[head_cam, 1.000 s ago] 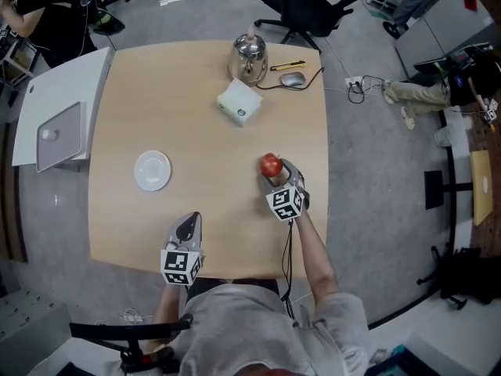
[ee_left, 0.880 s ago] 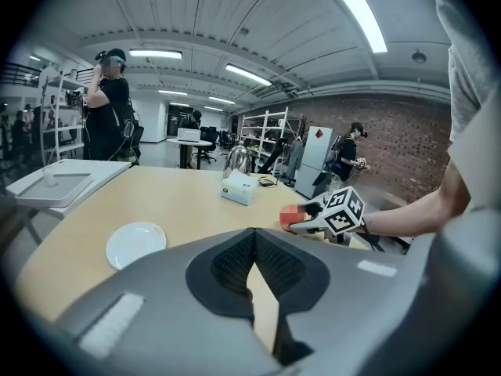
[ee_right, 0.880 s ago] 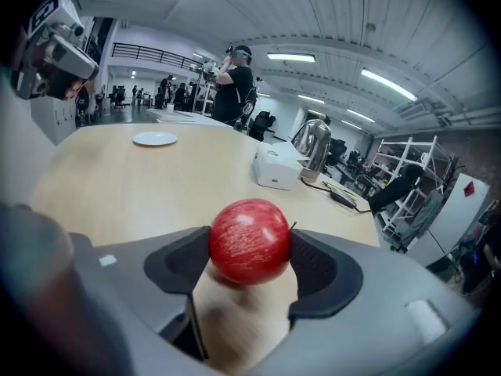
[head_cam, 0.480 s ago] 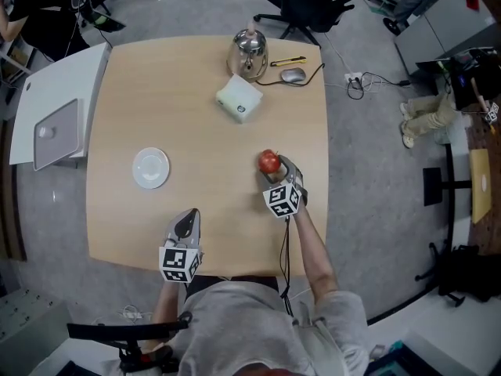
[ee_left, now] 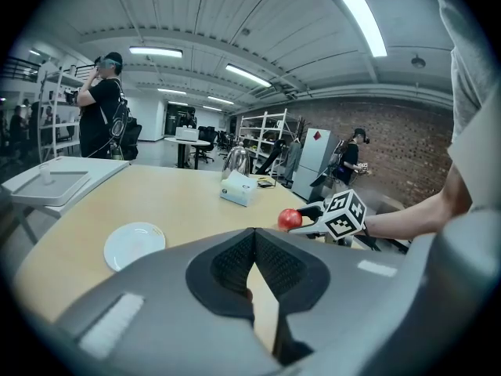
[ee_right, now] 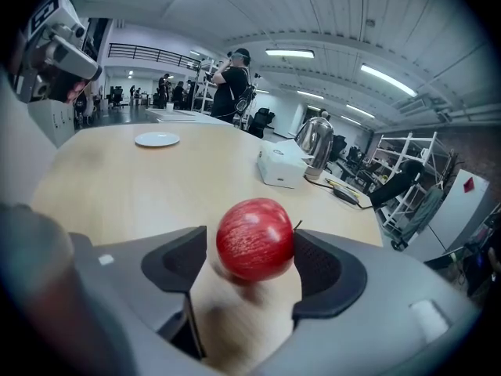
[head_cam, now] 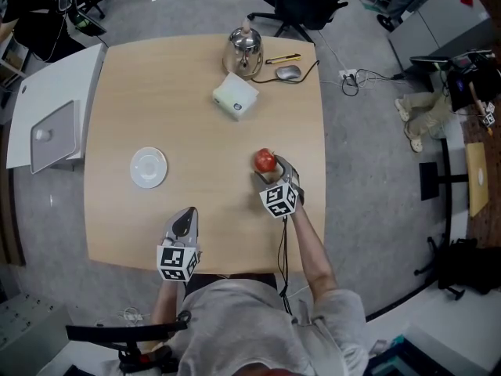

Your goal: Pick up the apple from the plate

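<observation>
Light wood table [head_cam: 156, 92] w/ rounded corners on grey floor [head_cam: 368, 171]. Black office chair [head_cam: 293, 2] at far side, white side table [head_cam: 63, 77] at left. Bkgd: brick wall [ee_left: 407, 139], metal shelving [ee_left: 262, 128], ceiling strip lights [ee_left: 362, 18], all lit.

Open workshop-like office: swivel chair [head_cam: 296, 5], metal shelving [ee_left: 264, 131], strip lights [ee_left: 364, 22].

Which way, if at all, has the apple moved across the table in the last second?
No. The apple keeps its spacing from the white plate and tissue box.
</observation>
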Tool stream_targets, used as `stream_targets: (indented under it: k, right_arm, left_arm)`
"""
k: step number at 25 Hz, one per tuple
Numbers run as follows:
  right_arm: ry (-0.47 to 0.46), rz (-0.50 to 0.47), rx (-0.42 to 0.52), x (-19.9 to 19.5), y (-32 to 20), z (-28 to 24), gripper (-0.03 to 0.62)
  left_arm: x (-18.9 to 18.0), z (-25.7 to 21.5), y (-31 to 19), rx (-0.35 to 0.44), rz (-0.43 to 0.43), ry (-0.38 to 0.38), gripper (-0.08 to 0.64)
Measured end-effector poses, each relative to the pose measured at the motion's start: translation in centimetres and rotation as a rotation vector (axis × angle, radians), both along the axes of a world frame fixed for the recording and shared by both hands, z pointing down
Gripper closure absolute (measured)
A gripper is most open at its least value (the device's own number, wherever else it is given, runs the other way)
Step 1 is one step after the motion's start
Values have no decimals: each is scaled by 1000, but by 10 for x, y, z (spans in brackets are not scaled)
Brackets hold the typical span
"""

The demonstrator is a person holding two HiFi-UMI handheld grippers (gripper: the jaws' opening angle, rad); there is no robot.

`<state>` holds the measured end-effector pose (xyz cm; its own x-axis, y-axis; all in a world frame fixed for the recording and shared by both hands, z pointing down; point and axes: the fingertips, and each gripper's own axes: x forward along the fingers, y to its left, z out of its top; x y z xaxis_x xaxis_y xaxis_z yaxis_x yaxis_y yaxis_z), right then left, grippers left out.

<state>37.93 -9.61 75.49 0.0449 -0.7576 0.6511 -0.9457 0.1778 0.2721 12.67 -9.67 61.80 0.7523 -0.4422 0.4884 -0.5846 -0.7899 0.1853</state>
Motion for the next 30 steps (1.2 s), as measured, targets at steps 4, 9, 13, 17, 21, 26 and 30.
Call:
stream_targets:
  k: [4,9,13,17,21,26,30]
  right_arm:
    - [-7,7,6,-5,4,-3,236]
    - [-6,20,12,-6,10,-7,238]
    - [-2,32,17,-5,13,-12,238]
    - [2,47,21,-3,13,-14,239]
    - [0,69,26,2,15,-16,242]
    - [7,85,35,8,18,-22,249]
    - [12,105,51,12,20,-27,282]
  left_arm:
    - [-2,-2,1,6,7,7,540]
    - [-3,-5,3,15,15,14,540]
    - [-6,-8,5,18,17,17,540]
    - [-9,-8,4,21,19,23,540]
    - [-9,-10,4,23,24,25,540]
    - [-7,-13,7,28,30,29,540]
    - [-5,-14,8,32,37,33,540]
